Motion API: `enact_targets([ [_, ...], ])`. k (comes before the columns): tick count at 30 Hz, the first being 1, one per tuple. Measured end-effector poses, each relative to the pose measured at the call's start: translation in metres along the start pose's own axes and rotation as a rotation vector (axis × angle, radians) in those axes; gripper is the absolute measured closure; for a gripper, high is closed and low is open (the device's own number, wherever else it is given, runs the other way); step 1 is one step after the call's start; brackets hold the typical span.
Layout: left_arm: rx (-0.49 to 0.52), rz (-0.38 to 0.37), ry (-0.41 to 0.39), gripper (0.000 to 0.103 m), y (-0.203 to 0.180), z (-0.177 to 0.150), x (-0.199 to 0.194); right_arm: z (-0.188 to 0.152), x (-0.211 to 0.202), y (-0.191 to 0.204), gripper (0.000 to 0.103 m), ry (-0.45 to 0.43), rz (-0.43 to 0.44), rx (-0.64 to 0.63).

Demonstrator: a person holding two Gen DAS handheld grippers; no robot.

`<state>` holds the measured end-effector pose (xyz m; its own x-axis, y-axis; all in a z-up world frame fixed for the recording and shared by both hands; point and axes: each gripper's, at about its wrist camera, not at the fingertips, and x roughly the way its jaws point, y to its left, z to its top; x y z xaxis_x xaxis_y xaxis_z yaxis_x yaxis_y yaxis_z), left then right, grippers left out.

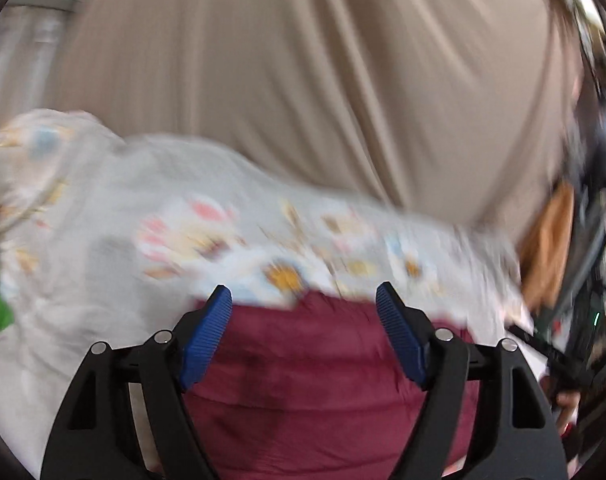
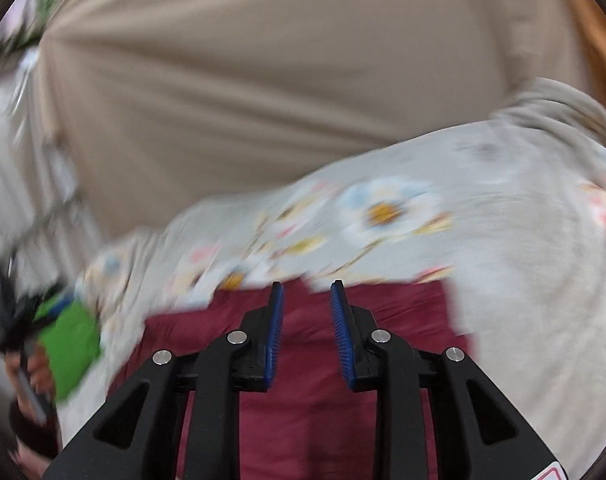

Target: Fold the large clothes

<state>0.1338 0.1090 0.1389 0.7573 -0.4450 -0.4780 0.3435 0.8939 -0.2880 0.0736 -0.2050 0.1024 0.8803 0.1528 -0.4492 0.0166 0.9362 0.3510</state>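
A dark red garment (image 1: pixel 315 376) lies flat on a pale flower-print sheet (image 1: pixel 103 240) below both grippers. My left gripper (image 1: pixel 303 294) hovers over the garment's far edge, its blue pads (image 1: pixel 207 340) wide apart and open with nothing between them. In the right wrist view the same dark red garment (image 2: pixel 303 408) fills the lower middle. My right gripper (image 2: pixel 307 290) stands above it with a narrow gap between its blue pads (image 2: pixel 275 332), open and holding nothing. Both pictures are blurred by motion.
A beige curtain (image 1: pixel 303 80) hangs behind the flower-print sheet (image 2: pixel 503 260). A green cloth (image 2: pixel 71 344) lies at the left, next to a hand (image 2: pixel 35 364) on the other gripper. Orange wood (image 1: pixel 551 248) and dark clutter stand at the right.
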Motion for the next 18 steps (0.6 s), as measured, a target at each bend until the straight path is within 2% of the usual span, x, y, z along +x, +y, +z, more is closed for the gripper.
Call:
enact_targets([
  [4,0.135,0.025,0.194,0.034,-0.037,-0.038,0.094,-0.02,0.066,0.061,0.09,0.151,-0.001,-0.226],
  [7,0.145,0.125,0.254,0.035,-0.026,-0.058,0.141,-0.026,0.106,0.061,0.093,0.211,-0.101,-0.299],
  [9,0.099,0.133,0.243,0.034,-0.005,-0.061,0.142,-0.022,0.116,0.028,0.093,0.226,-0.179,-0.247],
  [11,0.055,0.165,0.216,0.035,0.021,-0.061,0.137,-0.015,0.111,-0.02,0.093,0.224,-0.222,-0.106],
  [13,0.03,0.218,0.203,0.035,0.049,-0.066,0.132,-0.013,0.099,-0.071,0.093,0.215,-0.233,0.054],
  [14,0.017,0.229,0.201,0.035,0.057,-0.068,0.13,-0.015,0.095,-0.087,0.102,0.213,-0.222,0.098],
  [18,-0.062,0.235,0.173,0.036,0.081,-0.074,0.117,-0.03,0.086,-0.133,0.103,0.198,-0.186,0.236],
])
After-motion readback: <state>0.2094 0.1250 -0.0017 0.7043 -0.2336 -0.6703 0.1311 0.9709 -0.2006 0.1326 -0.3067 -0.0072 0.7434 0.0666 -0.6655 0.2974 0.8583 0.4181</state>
